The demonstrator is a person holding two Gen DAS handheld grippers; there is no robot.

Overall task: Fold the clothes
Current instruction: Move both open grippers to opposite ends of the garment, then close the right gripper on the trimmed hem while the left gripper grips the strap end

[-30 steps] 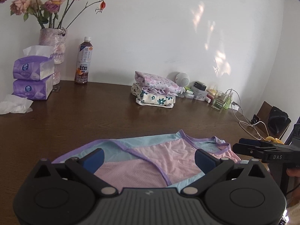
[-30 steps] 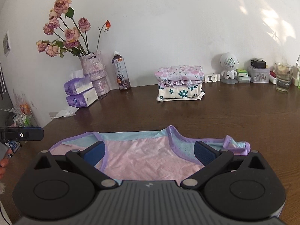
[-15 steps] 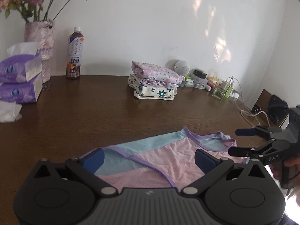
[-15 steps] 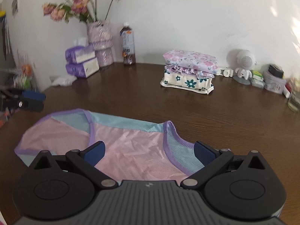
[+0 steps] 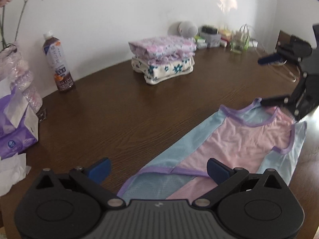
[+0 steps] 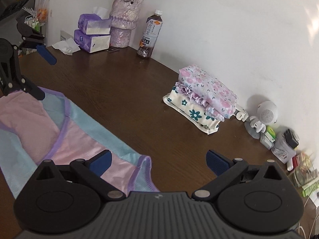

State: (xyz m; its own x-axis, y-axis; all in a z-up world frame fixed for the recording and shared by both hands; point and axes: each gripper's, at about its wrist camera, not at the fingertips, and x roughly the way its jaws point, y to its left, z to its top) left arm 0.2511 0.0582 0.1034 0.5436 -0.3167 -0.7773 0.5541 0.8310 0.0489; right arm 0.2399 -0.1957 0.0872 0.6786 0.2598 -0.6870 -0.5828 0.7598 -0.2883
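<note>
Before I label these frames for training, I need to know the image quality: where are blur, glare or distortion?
Left wrist view: motion-smeared, folded pile and back clutter soft; sun patches on the wall; table edge bowed by fisheye. Right wrist view: sharper, bottle label legible, the top-right wall bright, and it is bowed too.

A pink and pale-blue mesh garment with purple trim (image 6: 65,137) is seen spread on the dark wooden bench (image 6: 139,103). The right tongs (image 6: 157,162) are held wide apart over its near end, while the left tongs (image 6: 42,73) are seen parted at its far corner. A stack of folded floral clothes (image 6: 201,105) is set near the wall.
</note>
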